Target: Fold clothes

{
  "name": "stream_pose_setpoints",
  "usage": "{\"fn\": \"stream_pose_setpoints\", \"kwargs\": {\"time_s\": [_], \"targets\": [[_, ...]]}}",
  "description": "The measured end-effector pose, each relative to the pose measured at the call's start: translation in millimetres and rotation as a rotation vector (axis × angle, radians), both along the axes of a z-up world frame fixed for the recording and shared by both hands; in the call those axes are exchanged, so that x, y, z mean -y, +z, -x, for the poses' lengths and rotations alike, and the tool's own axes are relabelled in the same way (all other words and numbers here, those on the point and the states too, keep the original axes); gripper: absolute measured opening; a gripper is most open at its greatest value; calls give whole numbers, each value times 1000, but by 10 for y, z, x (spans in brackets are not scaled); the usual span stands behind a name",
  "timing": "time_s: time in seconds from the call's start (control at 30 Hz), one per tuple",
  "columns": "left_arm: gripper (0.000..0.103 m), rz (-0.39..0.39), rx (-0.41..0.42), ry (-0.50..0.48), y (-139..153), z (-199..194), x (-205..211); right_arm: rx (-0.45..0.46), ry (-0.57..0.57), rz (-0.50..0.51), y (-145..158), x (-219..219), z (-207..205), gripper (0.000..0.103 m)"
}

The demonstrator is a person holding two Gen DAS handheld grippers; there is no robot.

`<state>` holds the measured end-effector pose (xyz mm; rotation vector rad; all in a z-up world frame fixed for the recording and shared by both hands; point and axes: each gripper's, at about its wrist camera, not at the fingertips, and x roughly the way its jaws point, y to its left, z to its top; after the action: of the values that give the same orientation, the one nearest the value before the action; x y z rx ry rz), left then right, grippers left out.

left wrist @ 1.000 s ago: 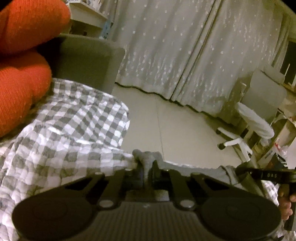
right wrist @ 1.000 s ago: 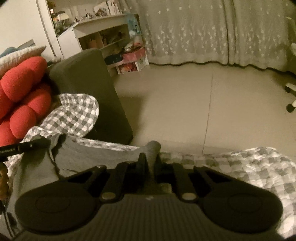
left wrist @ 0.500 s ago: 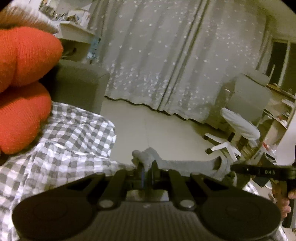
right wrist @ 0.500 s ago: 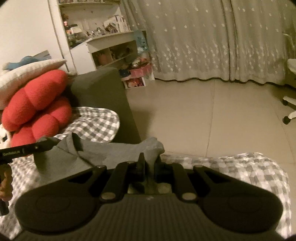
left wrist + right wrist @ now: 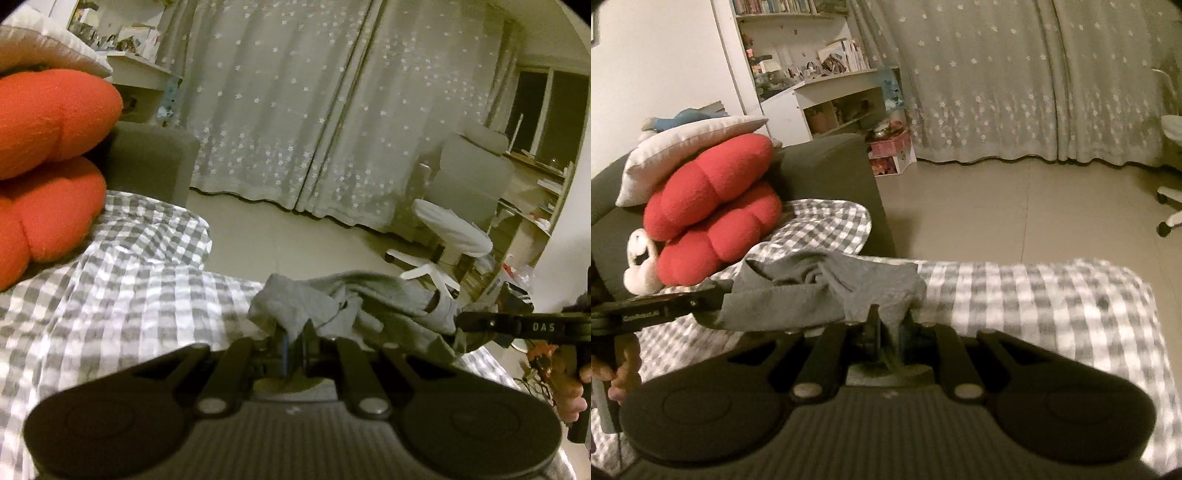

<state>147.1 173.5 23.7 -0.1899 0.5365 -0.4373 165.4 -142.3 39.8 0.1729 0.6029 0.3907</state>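
A grey garment point(image 5: 354, 299) hangs bunched between my two grippers above the grey-and-white checked cover point(image 5: 122, 280). My left gripper point(image 5: 295, 338) is shut on one corner of it. In the right wrist view the same grey garment point(image 5: 827, 291) stretches leftward from my right gripper point(image 5: 888, 332), which is shut on the other corner. The right gripper point(image 5: 465, 319) shows at the right edge of the left wrist view, with a hand on its handle. The left gripper point(image 5: 722, 290) pokes in at the left edge of the right wrist view.
A red lobed cushion point(image 5: 713, 221) and a white pillow point(image 5: 683, 147) are stacked against the dark sofa arm point(image 5: 831, 166). Beyond the checked cover point(image 5: 1034, 295) lie a tiled floor point(image 5: 1015, 210), star-patterned curtains point(image 5: 295, 110), a white shelf unit point(image 5: 831, 96) and a swivel chair point(image 5: 450, 236).
Both grippers have risen and pulled back with the grey garment. It has lifted off the cover and now sags bunched between them, more of the room showing above.
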Motion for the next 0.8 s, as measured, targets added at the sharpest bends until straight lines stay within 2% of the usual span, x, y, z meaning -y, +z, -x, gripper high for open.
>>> {"fn": "stream_pose_setpoints", "kwargs": {"time_s": [0.4,0.6,0.67,0.8], "targets": [[6,-30,15,-66,-90,741,-59,-8,-5,-28,-133,-63,768,11],[7,-14,2,-92,-186,1023,-145,-10,6,-25,-242,-47,1036,11],[7,-26,-11,-92,-275,1098,-153,-21,2,-27,-317,-31,1083,12],[7,-106,-38,-103,-433,1191,-149,-48,6,-17,-502,-12,1157,14]]}}
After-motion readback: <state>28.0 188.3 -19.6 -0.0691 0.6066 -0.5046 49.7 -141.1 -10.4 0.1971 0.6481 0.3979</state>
